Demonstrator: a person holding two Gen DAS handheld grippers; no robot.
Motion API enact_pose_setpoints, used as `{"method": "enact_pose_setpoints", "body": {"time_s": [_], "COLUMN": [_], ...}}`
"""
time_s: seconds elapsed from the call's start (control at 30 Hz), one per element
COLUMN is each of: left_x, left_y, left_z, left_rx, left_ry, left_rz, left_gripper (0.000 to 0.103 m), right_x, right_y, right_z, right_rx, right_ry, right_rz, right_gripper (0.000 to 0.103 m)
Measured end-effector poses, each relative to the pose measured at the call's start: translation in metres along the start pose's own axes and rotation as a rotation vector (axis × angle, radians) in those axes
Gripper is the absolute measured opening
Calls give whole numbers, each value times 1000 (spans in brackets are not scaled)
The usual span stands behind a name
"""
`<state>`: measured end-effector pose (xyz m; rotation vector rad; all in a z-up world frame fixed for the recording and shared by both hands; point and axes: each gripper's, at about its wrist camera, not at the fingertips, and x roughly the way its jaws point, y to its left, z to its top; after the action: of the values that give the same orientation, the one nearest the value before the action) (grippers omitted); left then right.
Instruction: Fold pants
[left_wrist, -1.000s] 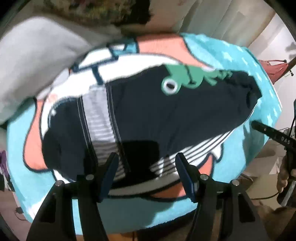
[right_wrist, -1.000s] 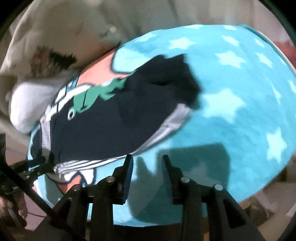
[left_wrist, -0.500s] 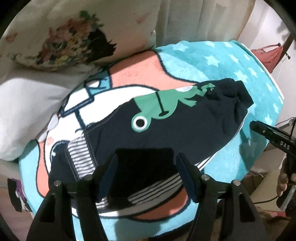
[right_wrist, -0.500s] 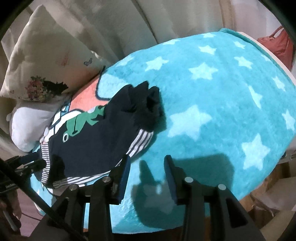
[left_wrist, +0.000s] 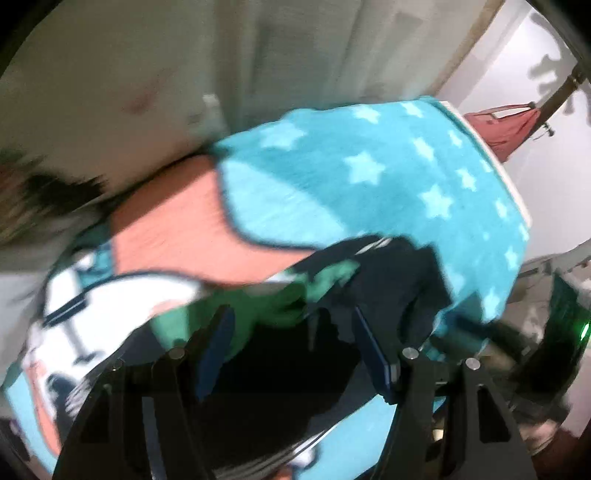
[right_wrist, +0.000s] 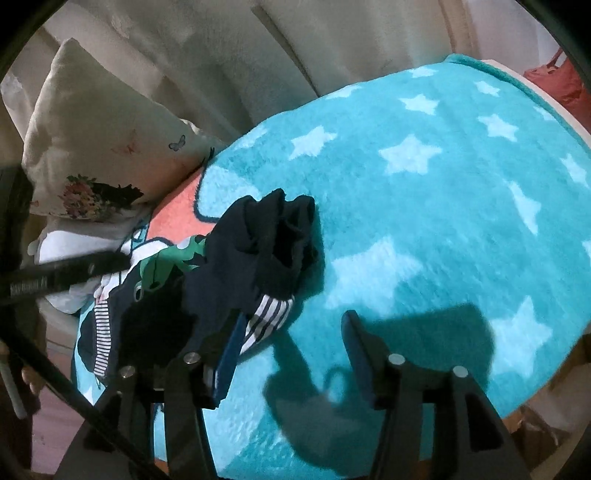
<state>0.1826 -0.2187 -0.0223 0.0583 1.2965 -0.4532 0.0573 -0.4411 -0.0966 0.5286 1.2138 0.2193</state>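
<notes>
Right tongs (right_wrist: 291, 332): jaws opening, nothing between them, over the star-patterned turquoise blanket (right_wrist: 424, 221); left tongs (left_wrist: 291, 332): jaws apart, unclamped, above the dark pants (left_wrist: 388, 280); pants (right_wrist: 221, 266): bunched on the blanket, striped lining exposed, just beside the right tongs; beyond, a floral pillow (right_wrist: 103, 147) against the curtain (right_wrist: 295, 37).

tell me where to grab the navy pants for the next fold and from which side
Probably the bunched waistband end of the navy pants, which stands up in ridges off the star blanket and gives the pads something to pinch. Come from the bare blanket side with the right gripper; its jaws are opening with nothing between them. The left gripper hovers open over the dark cloth.
</notes>
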Motion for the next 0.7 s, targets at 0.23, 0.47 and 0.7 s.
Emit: {"method": "enact_pose_setpoints", "body": {"time_s": [0.23, 0.47, 0.7], "left_x": [55, 92, 104], "left_y": [-34, -48, -62], "left_z": [42, 63, 64], "left_rx": [63, 104, 160], "left_ry": [86, 150, 189], "left_rz": [-116, -143, -188], "left_gripper": [65, 65, 69], "right_x": [16, 22, 30], "right_y": [-2, 0, 3], "right_z": [7, 15, 16], "right_rx": [-17, -21, -30], "right_ry": [-6, -26, -19], "right_rz": [49, 77, 87], "right_gripper": [59, 59, 59]}}
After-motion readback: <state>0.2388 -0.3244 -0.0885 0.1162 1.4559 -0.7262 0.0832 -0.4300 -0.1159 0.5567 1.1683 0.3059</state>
